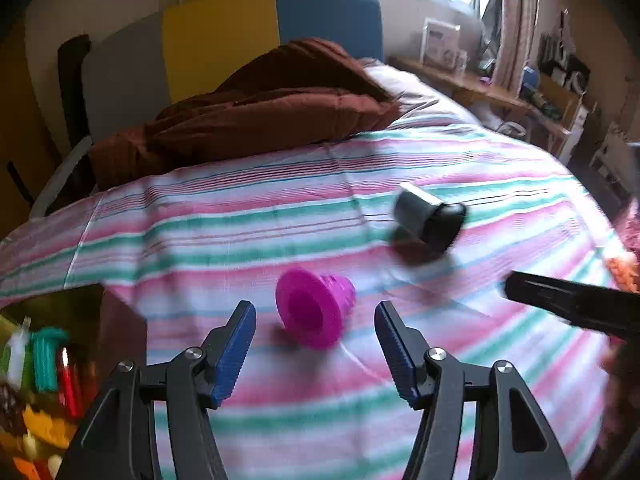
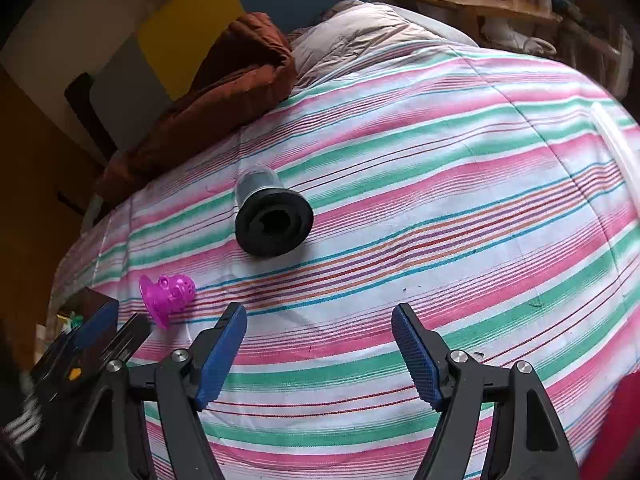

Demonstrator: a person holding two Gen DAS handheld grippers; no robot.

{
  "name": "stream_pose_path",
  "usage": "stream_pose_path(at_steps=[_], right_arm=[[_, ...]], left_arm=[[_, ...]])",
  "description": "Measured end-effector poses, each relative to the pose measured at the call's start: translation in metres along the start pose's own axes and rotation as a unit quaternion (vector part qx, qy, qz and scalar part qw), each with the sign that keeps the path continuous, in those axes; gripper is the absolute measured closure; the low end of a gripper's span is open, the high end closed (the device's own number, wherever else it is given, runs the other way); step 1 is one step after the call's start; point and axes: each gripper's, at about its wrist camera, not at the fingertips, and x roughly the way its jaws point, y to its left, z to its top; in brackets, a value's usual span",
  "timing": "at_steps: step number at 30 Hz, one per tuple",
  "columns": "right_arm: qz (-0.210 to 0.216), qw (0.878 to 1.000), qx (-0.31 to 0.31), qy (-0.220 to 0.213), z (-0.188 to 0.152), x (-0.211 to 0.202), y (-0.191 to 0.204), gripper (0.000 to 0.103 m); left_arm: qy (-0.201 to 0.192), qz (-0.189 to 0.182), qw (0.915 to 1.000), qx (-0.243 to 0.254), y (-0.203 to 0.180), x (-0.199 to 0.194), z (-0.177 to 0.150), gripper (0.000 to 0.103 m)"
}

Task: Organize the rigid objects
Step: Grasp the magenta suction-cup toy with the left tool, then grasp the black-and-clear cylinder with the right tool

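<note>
Your left gripper stands wide with the pink funnel piece lying on the striped bedspread between its fingertips, untouched; your right gripper gapes empty, black-capped canister centre-left above it

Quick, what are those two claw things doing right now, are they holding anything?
Left gripper: fingers open, holding nothing; the pink funnel piece lies on the bedspread just ahead.
Right gripper: fingers open, holding nothing, only striped bedspread between them.
</note>
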Motion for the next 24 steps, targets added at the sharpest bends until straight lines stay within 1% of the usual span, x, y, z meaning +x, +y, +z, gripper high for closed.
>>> stream_pose_path(at_steps=[1, 3, 5, 6, 7, 9, 10, 16, 24], right_arm=[[0.002, 1.000, 0.004, 0.000, 0.001, 0.001, -0.001, 0.027], [0.004, 1.000, 0.006, 0.002, 0.002, 0.001, -0.001, 0.027], [0.008, 1.000, 0.008, 0.007, 0.003, 0.004, 0.000, 0.027], [0.012, 1.000, 0.010, 0.010, 0.003, 0.004, -0.001, 0.027], [0.016, 1.000, 0.011, 0.012, 0.003, 0.005, -0.001, 0.027], [0.020, 1.000, 0.014, 0.013, 0.003, 0.005, -0.002, 0.027], [0.021, 1.000, 0.013, 0.014, 0.003, 0.006, -0.001, 0.027], [0.021, 1.000, 0.012, 0.015, 0.003, 0.007, -0.002, 0.027], [0.007, 1.000, 0.015, 0.017, 0.001, 0.011, -0.007, 0.027]], left_arm=[[0.007, 0.006, 0.9999, -0.004, 0.001, 0.010, 0.003, 0.040], [0.016, -0.010, 0.9998, -0.009, 0.002, 0.025, 0.007, 0.040], [0.019, 0.001, 0.9998, -0.010, 0.003, 0.034, 0.007, 0.040], [0.020, 0.003, 0.9996, -0.020, 0.005, 0.039, 0.005, 0.041], [0.022, -0.005, 0.9992, -0.032, 0.008, 0.043, 0.002, 0.044], [0.014, -0.021, 0.9988, -0.042, 0.012, 0.044, -0.003, 0.046], [-0.004, -0.026, 0.9988, -0.042, 0.013, 0.041, -0.009, 0.046], [-0.037, -0.038, 0.9970, -0.056, 0.019, 0.023, -0.025, 0.046], [-0.058, -0.038, 0.9967, -0.042, 0.013, -0.001, -0.047, 0.046]])
